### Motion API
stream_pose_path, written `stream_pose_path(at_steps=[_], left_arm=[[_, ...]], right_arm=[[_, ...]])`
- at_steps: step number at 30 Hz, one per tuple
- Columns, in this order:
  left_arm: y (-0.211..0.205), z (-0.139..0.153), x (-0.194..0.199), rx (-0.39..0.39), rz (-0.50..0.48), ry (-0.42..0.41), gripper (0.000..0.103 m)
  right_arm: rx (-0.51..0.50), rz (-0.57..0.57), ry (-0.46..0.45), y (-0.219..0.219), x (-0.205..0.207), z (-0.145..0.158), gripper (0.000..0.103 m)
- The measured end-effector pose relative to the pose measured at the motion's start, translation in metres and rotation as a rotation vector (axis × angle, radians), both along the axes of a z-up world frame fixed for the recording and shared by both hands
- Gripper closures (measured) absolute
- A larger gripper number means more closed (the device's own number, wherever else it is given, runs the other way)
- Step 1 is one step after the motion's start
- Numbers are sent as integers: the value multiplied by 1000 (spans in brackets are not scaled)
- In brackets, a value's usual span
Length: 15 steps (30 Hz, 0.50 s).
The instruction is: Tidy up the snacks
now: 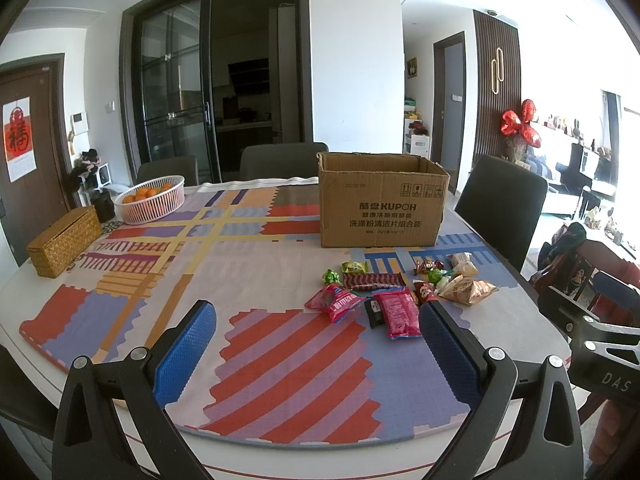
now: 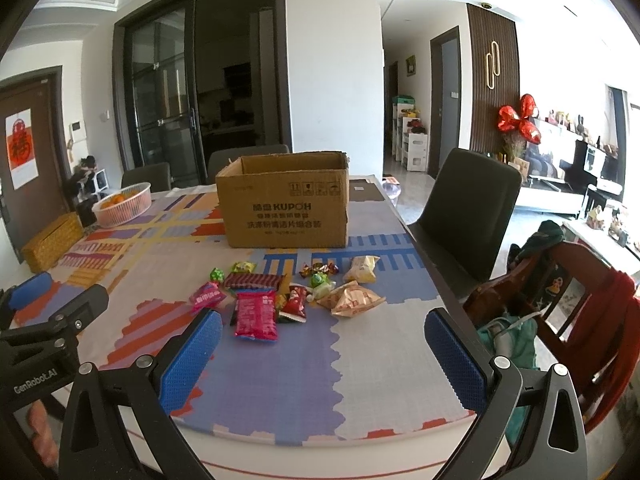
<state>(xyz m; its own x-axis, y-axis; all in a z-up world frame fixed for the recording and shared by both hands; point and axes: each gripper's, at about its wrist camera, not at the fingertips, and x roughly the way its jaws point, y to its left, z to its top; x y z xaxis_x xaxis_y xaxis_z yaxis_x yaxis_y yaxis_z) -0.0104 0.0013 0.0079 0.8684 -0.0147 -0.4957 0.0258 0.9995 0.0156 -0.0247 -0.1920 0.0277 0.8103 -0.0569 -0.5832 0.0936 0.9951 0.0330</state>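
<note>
The left gripper (image 1: pixel 318 354) hovers low in the frame above the patterned mat (image 1: pixel 168 248), its 2 blue fingers (image 1: pixel 188 344) spread wide with nothing between them. The right gripper (image 2: pixel 323 354) sits likewise at the bottom of its own view, fingers (image 2: pixel 452 354) released and apart, holding nothing.

The snacks (image 2: pixel 288 292) lie in a loose cluster at mid-frame on the mat, just in front of the cardboard box (image 2: pixel 286 208). Among them, a large pink packet (image 2: pixel 257 314) lies nearest the right gripper, a tan bag (image 2: pixel 354 299) lies to its right, and a dark red bar (image 2: pixel 252 281) lies behind it. The box stands upright with its top open, beyond the cluster.

At the left of the frame stand a white basket of oranges (image 1: pixel 151 199) and a woven box (image 1: pixel 64 240).
</note>
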Motion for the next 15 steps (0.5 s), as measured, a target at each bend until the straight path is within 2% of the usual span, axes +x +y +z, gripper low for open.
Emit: stream_pose_path(at_steps=[9,15], left_arm=[[0,3,4,6,-10,20,0],[3,-9,23,16,-16,56,0]], right_arm=[[-3,17,31,1,10,-10,1],[2,28,69,3,22,-21,1]])
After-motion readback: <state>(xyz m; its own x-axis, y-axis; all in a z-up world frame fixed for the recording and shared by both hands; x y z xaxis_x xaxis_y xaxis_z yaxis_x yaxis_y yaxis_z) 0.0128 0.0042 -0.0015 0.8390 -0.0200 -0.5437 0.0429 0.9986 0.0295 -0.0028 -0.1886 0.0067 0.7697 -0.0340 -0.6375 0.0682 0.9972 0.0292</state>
